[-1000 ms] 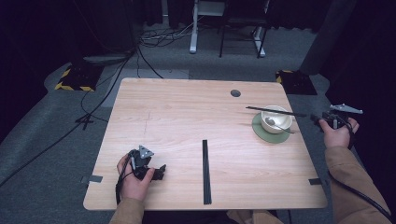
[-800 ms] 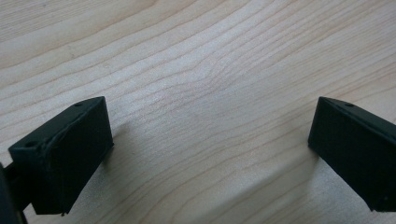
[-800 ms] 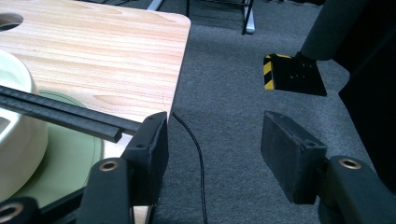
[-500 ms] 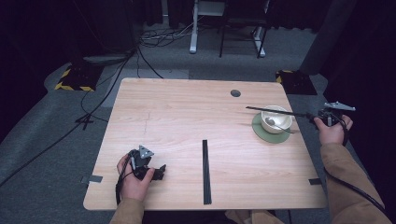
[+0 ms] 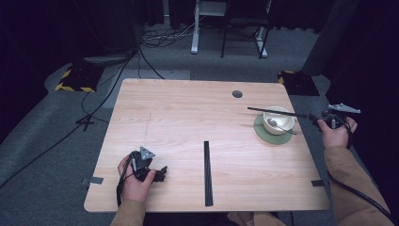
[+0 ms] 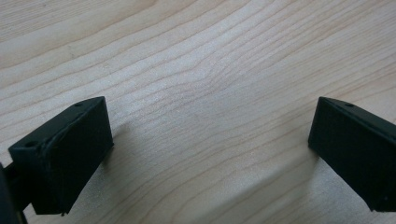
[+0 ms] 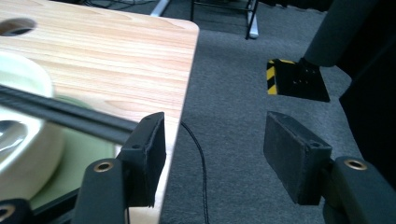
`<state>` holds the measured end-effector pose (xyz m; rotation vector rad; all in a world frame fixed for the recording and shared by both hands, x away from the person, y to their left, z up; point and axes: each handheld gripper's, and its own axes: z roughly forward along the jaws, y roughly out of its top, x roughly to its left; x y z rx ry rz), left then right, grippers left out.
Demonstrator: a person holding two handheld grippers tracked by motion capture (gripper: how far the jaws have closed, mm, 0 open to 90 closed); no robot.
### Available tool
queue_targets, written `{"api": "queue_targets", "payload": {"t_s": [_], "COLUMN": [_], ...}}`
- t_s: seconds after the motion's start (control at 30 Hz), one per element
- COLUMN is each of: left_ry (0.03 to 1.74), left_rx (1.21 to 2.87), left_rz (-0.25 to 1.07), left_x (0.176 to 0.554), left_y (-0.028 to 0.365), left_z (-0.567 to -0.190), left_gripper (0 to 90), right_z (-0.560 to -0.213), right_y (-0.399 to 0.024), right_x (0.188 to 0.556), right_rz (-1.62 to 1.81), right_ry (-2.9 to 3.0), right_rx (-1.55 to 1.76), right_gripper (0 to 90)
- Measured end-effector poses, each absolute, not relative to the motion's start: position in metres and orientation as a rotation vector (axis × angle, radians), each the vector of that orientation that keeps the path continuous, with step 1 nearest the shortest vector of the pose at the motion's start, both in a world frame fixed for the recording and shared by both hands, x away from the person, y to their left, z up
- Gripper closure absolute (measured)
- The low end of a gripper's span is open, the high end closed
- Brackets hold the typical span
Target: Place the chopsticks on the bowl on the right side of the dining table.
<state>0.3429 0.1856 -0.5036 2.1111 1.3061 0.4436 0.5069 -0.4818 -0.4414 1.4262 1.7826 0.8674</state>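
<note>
One bowl (image 5: 278,121) on one saucer (image 5: 261,132), one black stick (image 5: 277,112) across its rim, just left of the right claw (image 5: 314,116). Its jaws, just widening, hold nothing. The left claw (image 5: 160,173) rests wide, palm down.

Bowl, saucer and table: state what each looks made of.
Bowl: cream, glossy, thick-rimmed, likely glazed ceramic.
Saucer: dull green, smooth, perhaps ceramic or plastic; unclear.
Table: pale wood grain, matte; solid wood or laminate, cannot tell.
</note>
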Motion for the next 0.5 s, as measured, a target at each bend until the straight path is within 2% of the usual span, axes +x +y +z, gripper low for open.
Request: {"api": "queue_targets", "payload": {"t_s": [0.2,0.5], "left_ry": [1.31,1.312], "left_rx": [2.11,2.108], "left_rz": [0.455,0.455], "left_x": [0.343,0.343], "left_y": [0.186,0.185], "left_z": [-0.503,-0.504], "left_gripper": [0.0,0.0], "right_z": [-0.441,-0.446], "right_y": [-0.467,-0.464], "right_x": [0.493,0.503], "right_rz": [0.899,0.868], "right_ry": [1.845,1.838], "right_rx": [1.368,1.379], "right_gripper": [38.6,39.3]}}
